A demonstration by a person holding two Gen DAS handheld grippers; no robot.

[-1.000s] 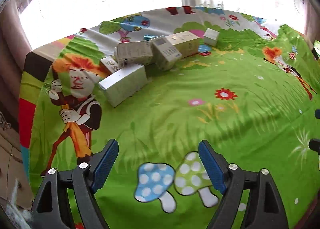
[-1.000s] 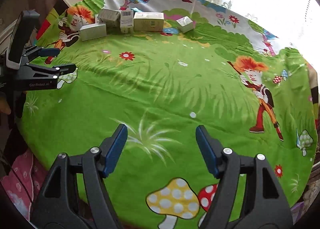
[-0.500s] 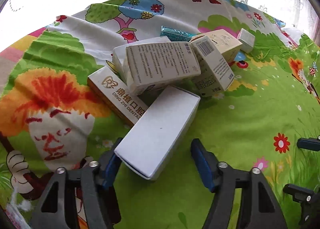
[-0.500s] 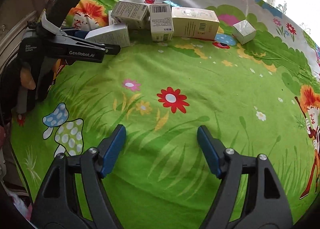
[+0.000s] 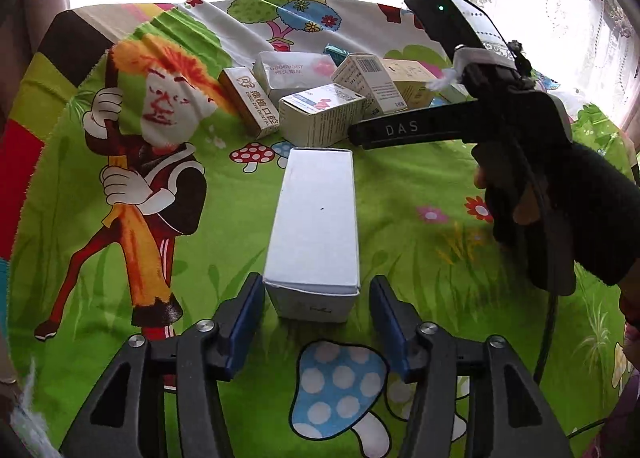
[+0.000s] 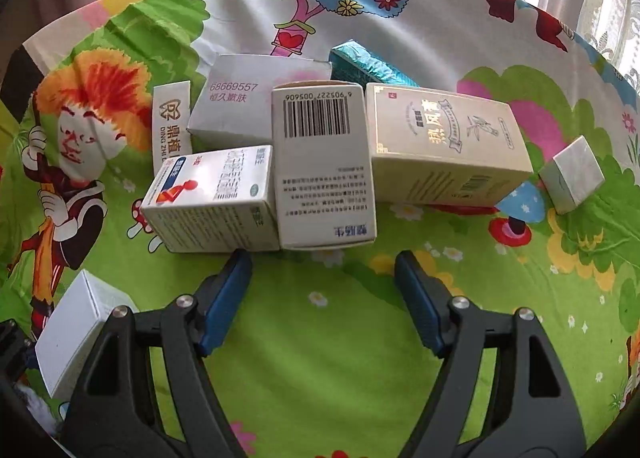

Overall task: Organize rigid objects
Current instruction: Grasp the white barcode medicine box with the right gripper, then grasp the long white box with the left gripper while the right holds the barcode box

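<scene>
A plain white box [image 5: 316, 226] lies on the cartoon tablecloth, apart from the pile, its near end between the open jaws of my left gripper [image 5: 317, 310]; whether the pads touch it I cannot tell. It also shows in the right wrist view [image 6: 76, 334]. My right gripper [image 6: 323, 300] is open and empty just before the pile, facing a white barcode box [image 6: 322, 170]. Beside that box lie a white box with a red figure [image 6: 212, 200], a cream gold-lettered box [image 6: 444, 144], a grey box [image 6: 256, 98] and a narrow dental box [image 6: 170, 126].
A teal packet [image 6: 366, 66] lies behind the pile. A small white cube box [image 6: 572, 174] sits to its right. The right gripper's body and the gloved hand [image 5: 560, 194] fill the right of the left wrist view. The table edge and a bright window lie beyond.
The plain white box now lies away from the pile, lengthwise between my left jaws. My right gripper has moved in close to the pile.
</scene>
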